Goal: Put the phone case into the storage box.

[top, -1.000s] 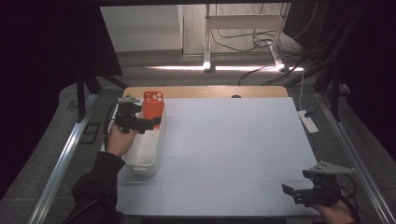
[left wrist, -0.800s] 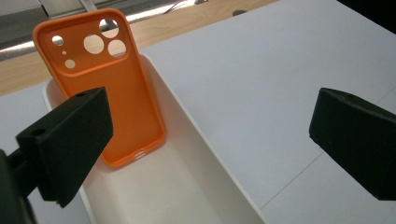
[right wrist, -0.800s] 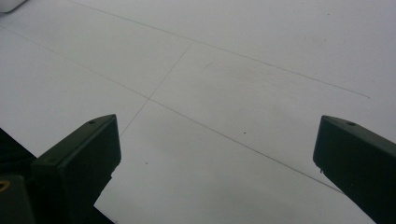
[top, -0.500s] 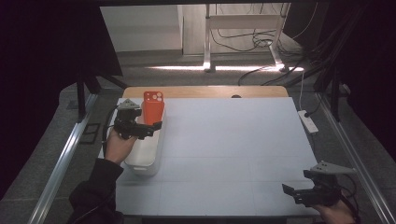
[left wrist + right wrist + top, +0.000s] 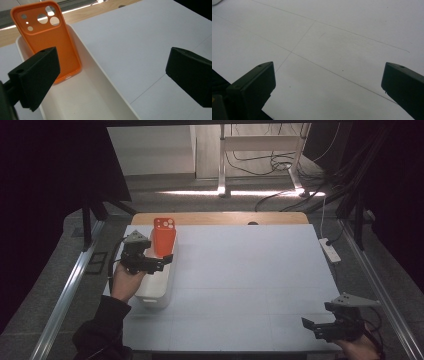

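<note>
From the high view I see my left gripper held over the white tray at the left side of the desk. Its fingers are spread wide and hold nothing. In the left gripper view one of them sits over the tray's inside and the other out over the white desk surface beyond the tray's right wall.

The orange phone case stands on end at the far end of the tray. Its long axis runs up and down, tilted back so that it leans on the tray's far end wall. The bottom edge rests on the tray floor and the camera cut-outs are at the top. The hollow inner side faces toward me and the near end of the tray. In the high view the orange phone case rises above the tray rim, just beyond the left gripper and apart from it.

The tray's own long axis runs near to far along the desk's left edge.

My right gripper is at the near right corner of the desk, well apart from the tray. Its fingers are wide open too, with only bare white desk between them.
</note>
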Tool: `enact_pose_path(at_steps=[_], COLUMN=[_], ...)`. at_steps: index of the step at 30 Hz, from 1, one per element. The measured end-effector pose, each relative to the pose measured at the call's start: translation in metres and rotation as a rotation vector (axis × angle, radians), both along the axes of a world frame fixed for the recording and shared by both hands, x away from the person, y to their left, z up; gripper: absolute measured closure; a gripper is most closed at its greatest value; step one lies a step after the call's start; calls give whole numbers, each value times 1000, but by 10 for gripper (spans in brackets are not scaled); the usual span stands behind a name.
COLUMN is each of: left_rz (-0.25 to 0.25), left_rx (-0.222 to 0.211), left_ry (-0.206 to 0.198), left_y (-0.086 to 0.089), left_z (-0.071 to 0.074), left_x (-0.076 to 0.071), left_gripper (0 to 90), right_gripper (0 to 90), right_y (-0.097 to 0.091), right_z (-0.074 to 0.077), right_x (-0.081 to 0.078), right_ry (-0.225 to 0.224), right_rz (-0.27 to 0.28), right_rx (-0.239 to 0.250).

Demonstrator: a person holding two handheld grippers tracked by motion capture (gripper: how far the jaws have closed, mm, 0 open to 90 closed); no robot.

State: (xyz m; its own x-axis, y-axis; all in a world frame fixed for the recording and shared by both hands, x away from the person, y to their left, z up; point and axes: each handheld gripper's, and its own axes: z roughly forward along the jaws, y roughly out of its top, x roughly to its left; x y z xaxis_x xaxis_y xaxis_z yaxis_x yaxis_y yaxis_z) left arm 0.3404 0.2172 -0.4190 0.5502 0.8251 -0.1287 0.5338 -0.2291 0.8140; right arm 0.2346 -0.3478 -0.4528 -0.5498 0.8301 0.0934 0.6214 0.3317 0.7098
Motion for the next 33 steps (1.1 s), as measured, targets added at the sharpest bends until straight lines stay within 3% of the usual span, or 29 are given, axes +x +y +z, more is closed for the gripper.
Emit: enact_pose_path(at_steps=[17, 33], left_rz=[-11, -30], left_rx=[-17, -26], left_ry=[-12, -19], left_y=[-2, -4], left_z=[-2, -13], left_x=[-22, -46], left_gripper=[3, 1], right_gripper=[0, 0], right_y=[0, 0], right_z=[0, 0], right_x=[-1, 0], right_ry=[-1, 2], right_rz=[-3, 1], right_rx=[-2, -1])
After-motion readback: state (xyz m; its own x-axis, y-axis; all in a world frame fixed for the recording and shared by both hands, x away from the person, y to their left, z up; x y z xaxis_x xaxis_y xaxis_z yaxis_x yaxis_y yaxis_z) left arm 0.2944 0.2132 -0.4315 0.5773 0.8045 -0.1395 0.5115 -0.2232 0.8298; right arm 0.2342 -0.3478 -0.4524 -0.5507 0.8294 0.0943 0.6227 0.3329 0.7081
